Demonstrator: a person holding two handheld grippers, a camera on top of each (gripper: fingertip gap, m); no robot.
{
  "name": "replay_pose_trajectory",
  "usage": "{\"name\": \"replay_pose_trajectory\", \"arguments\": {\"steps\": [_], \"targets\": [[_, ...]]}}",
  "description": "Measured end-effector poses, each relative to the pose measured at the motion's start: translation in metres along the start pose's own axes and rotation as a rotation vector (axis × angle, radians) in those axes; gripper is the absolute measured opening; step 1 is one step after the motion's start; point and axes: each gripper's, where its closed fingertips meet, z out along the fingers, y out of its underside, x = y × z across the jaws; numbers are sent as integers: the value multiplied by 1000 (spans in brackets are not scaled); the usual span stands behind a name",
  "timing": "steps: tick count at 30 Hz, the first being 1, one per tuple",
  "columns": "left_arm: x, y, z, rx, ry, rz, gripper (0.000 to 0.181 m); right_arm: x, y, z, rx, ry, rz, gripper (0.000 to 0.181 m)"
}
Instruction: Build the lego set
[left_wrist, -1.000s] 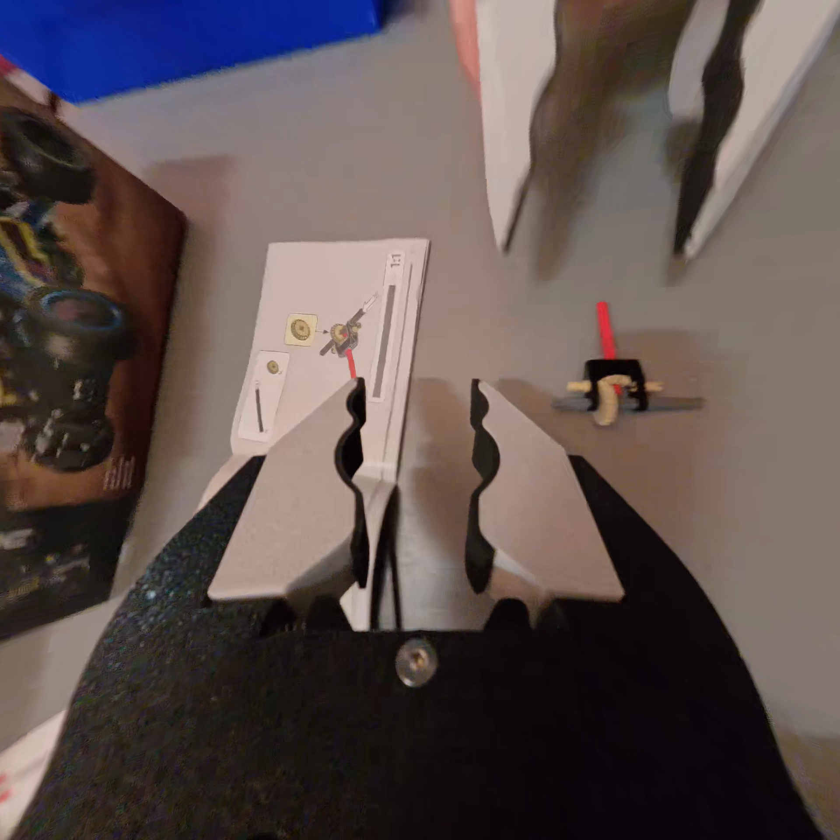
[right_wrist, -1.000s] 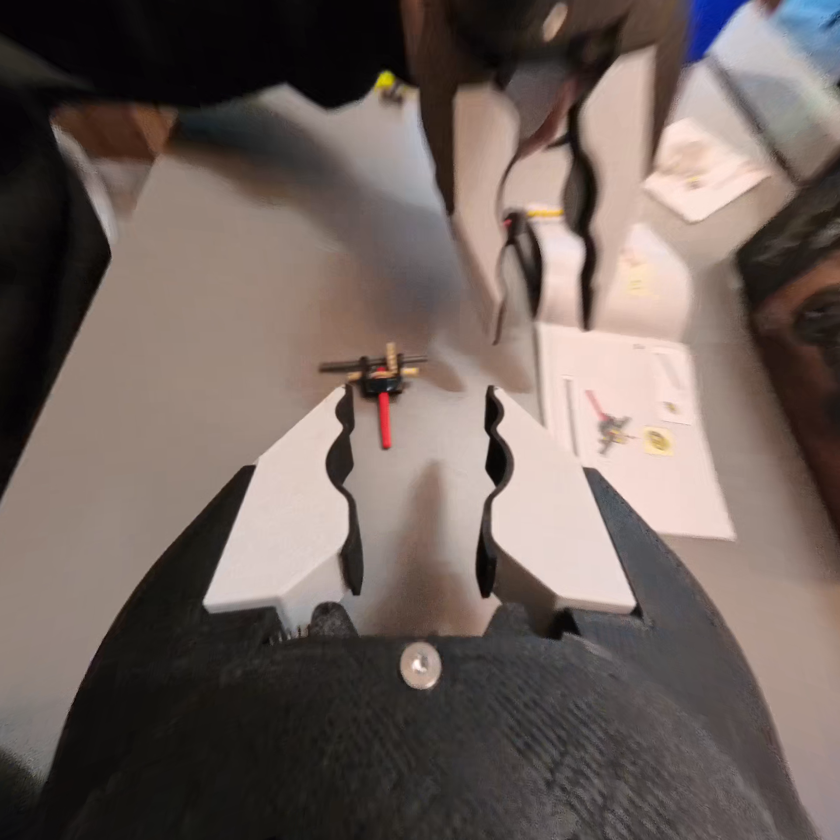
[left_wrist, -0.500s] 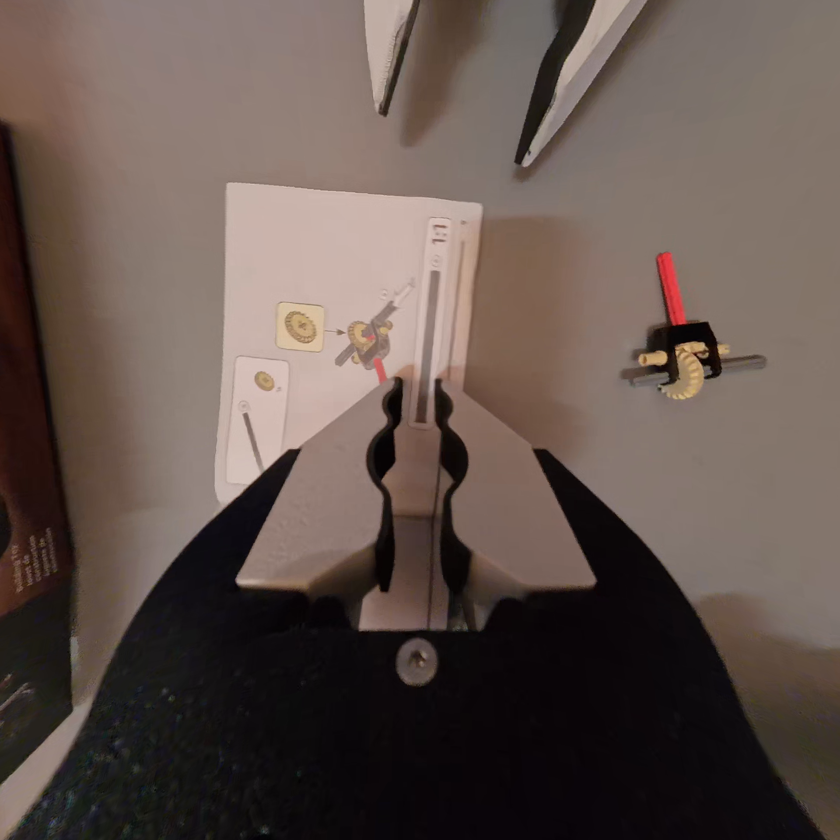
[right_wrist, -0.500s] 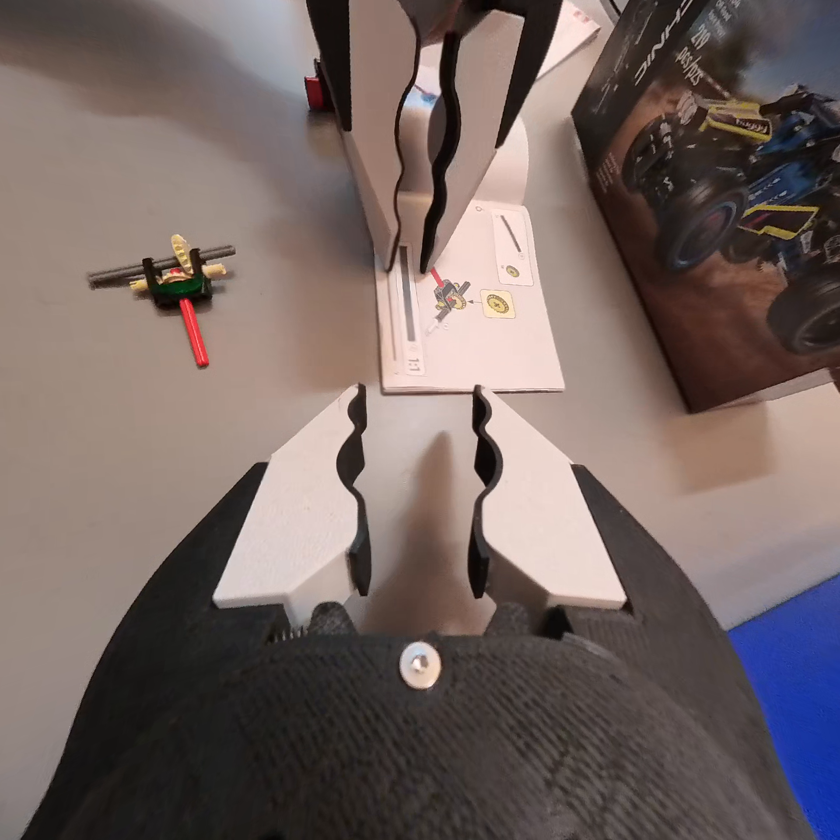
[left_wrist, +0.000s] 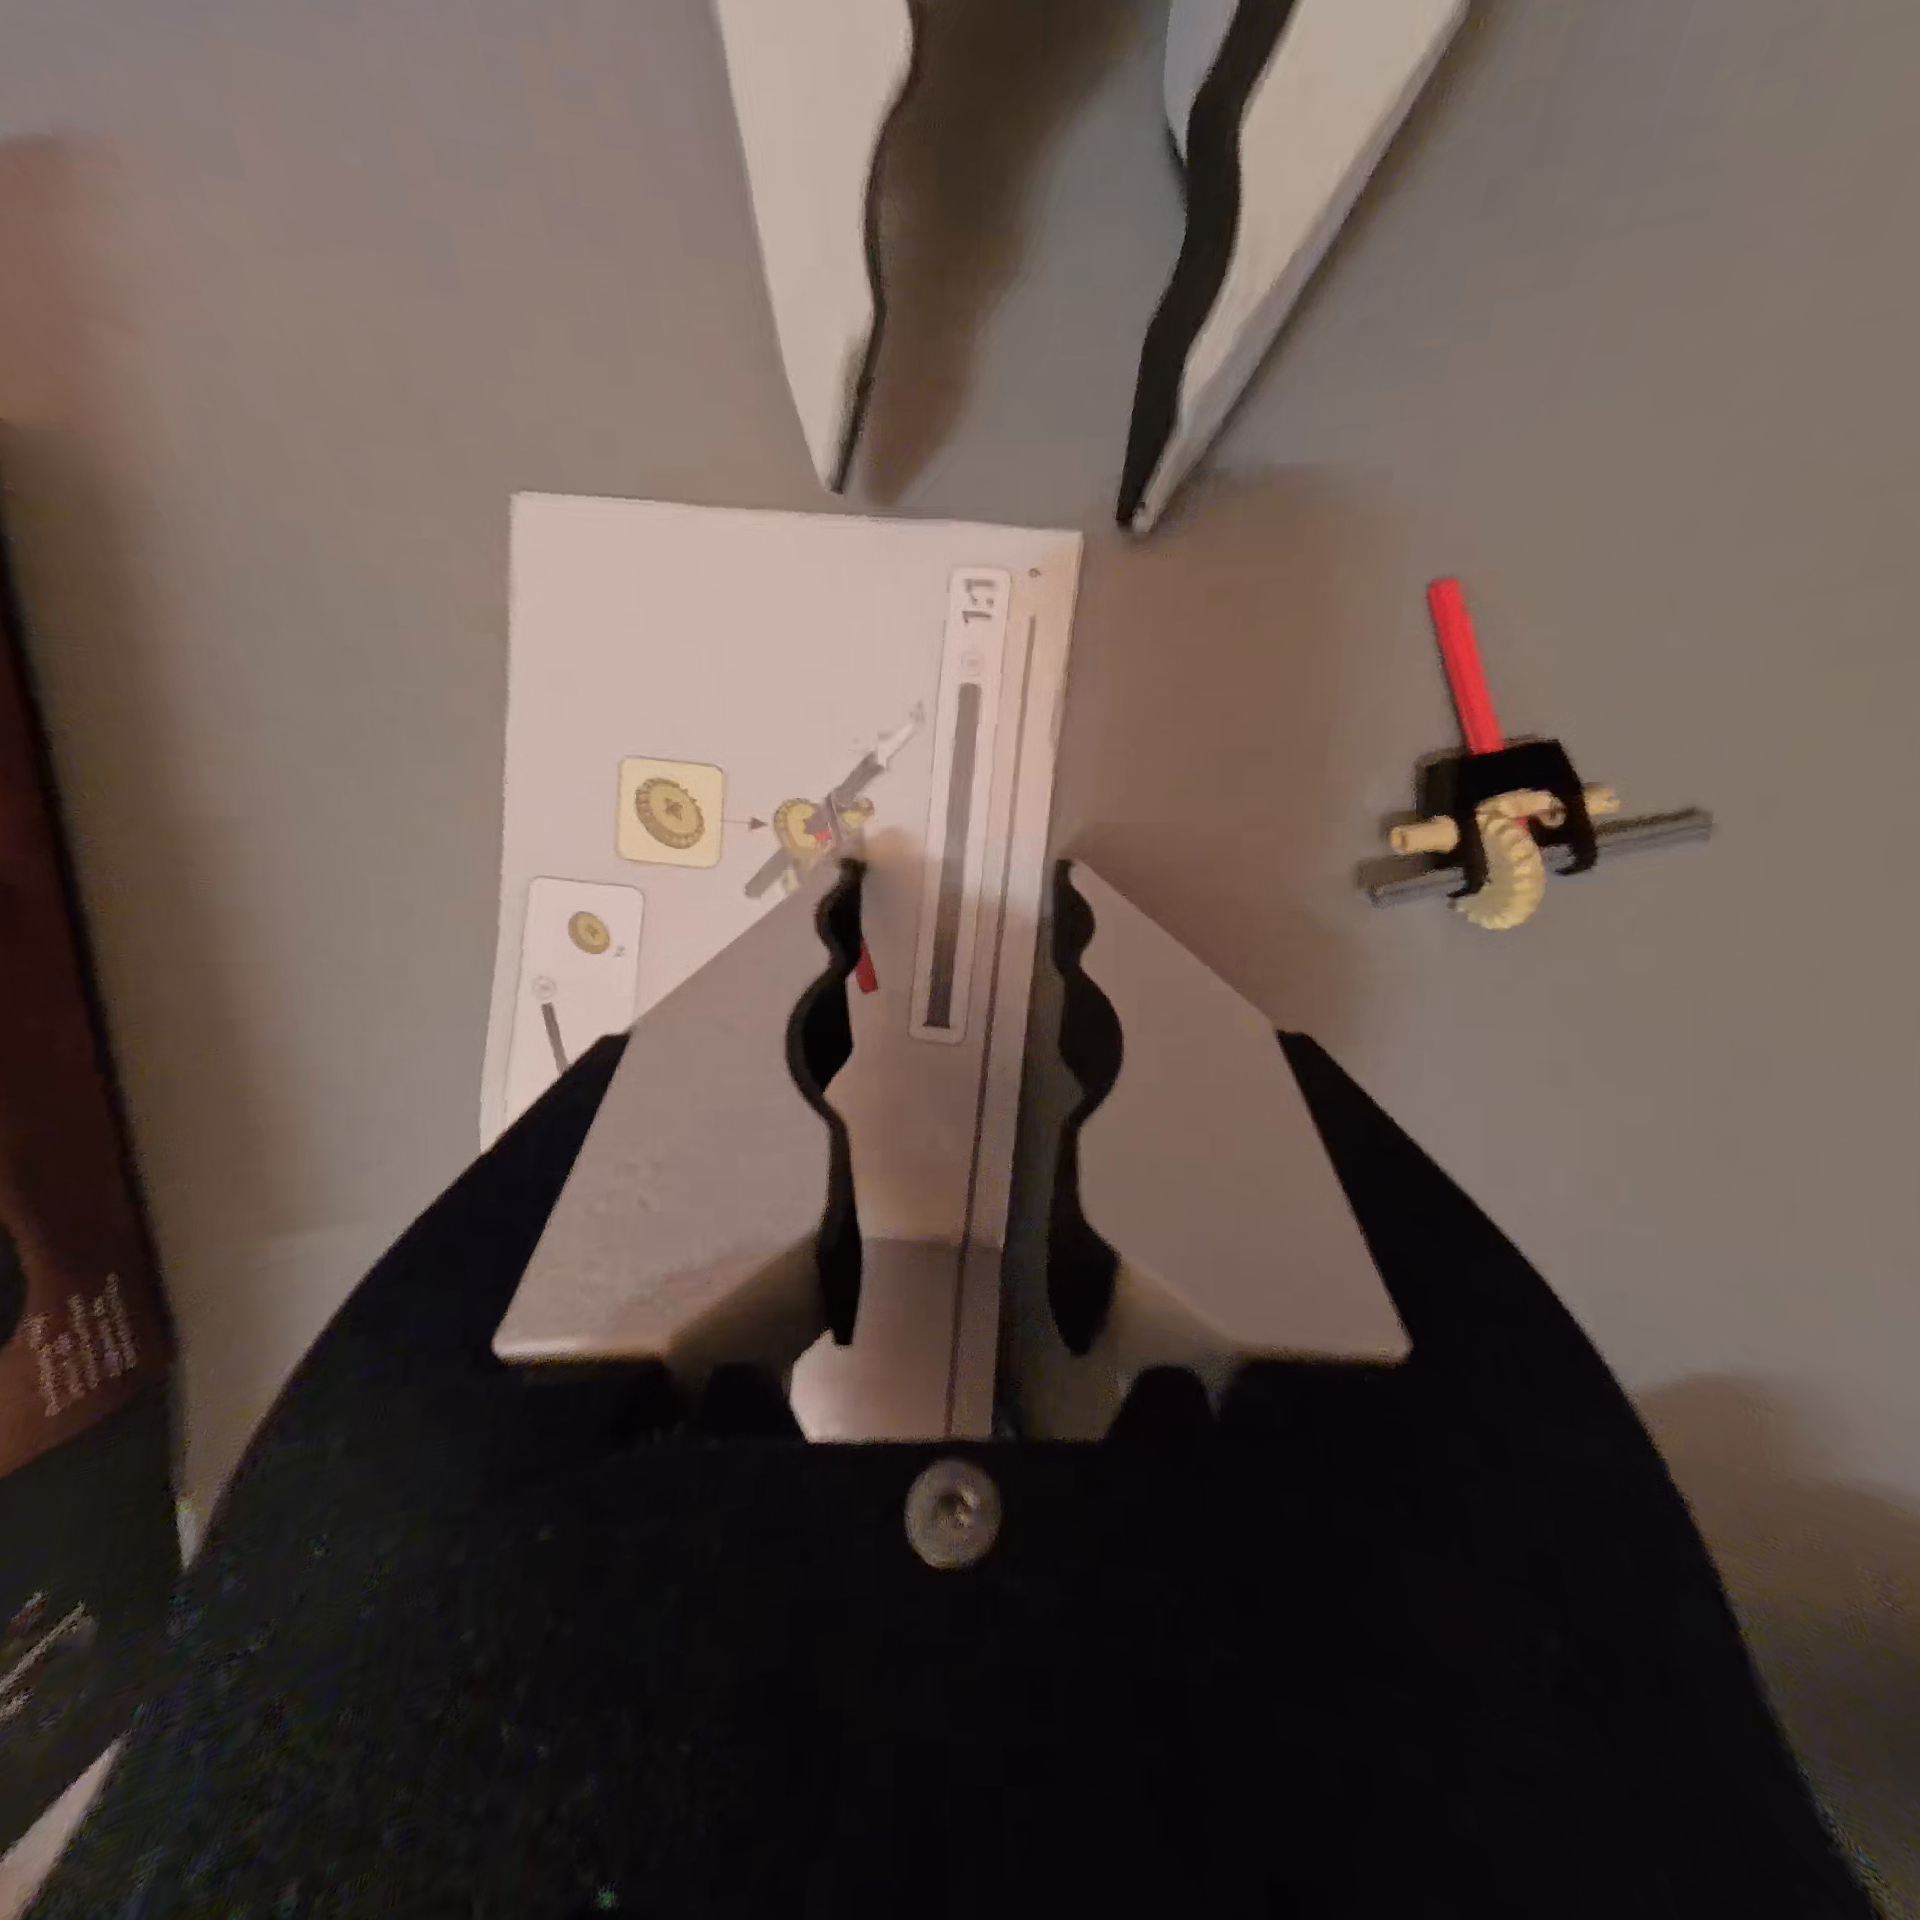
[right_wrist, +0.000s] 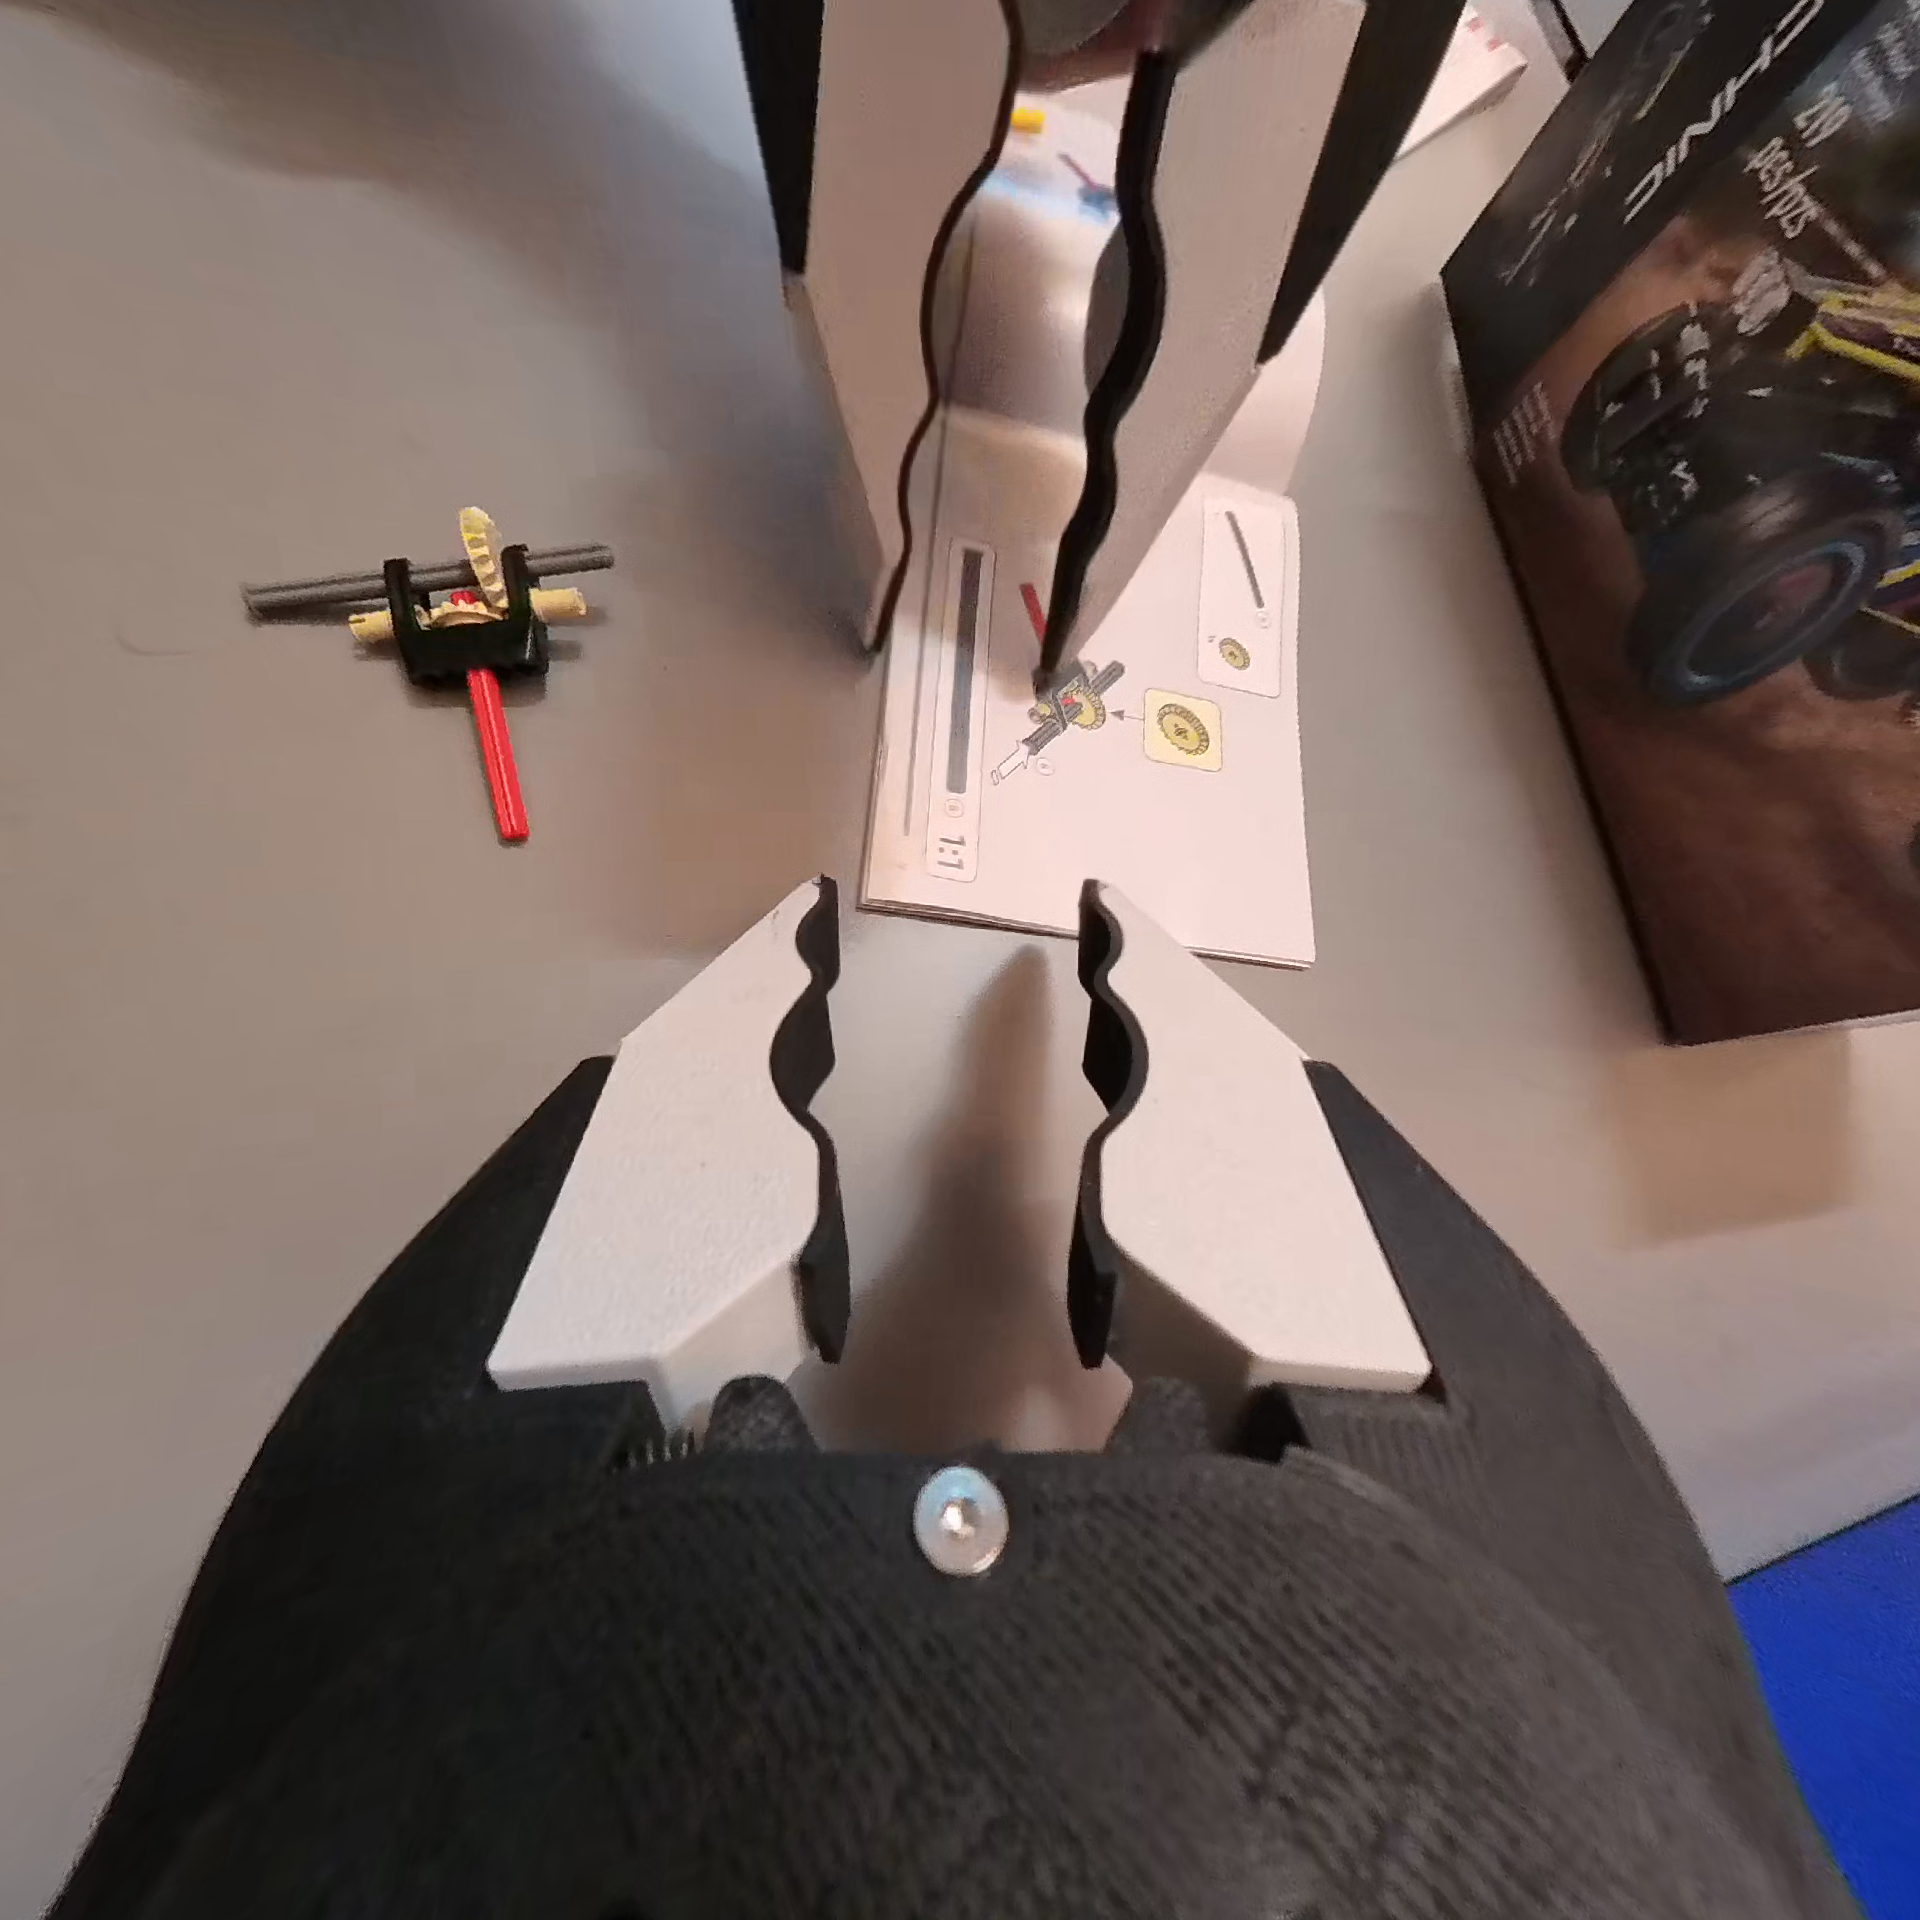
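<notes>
A small printed scale mark is showing on the instruction booklet (left_wrist: 727, 644) beneath the left gripper (left_wrist: 956, 883); white lettering is running along the box (right_wrist: 1714, 520) right of the right gripper (right_wrist: 951, 894).

Grey table (right_wrist: 312, 312), matte top. Lying flat on it: the lego sub-assembly (right_wrist: 457, 613) (black frame, grey axle across, tan gears, red axle sticking out), well apart from the open instruction booklet (right_wrist: 1174, 821), and the set's box (right_wrist: 1714, 623) just beside the booklet's other side. Blue surface (right_wrist: 1849, 1621) shows at the table's corner; cannot tell what it is.
</notes>
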Motion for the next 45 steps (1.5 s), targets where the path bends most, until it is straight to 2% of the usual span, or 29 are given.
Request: {"name": "replay_pose_trajectory", "arguments": {"steps": [4,5,6,10,20,24,30,34,36,39,45], "targets": [[3,-1,2,-3,11,26,19,-3,1,1,-10,-12,-8,44],[7,-1,2,2,38,25,1,-3,1,1,-11,-17,-9,44],[9,-2,2,10,54,21,0,-4,2,2,-14,-23,-10,44],[6,-2,2,40,73,-19,0,-5,0,1,-4,-32,-7,44],[-17,-7,-16,116,-39,-68,0,19,-2,-4,17,49,25,44],[-18,-7,-17,129,-44,-72,0,36,-4,-2,1,159,-48,40],[-15,-6,-13,119,-38,-62,0,50,-6,10,-53,294,-278,30],[-15,-9,-14,147,-46,-60,1,55,-8,13,-73,379,-413,0],[-16,-16,-16,176,-59,-64,12,53,-8,14,-72,386,-438,0],[-19,-25,-16,200,-90,-49,19,52,-9,15,-57,390,-436,0],[-27,-24,-11,174,-121,-42,17,50,-9,17,-56,424,-469,0]]}}
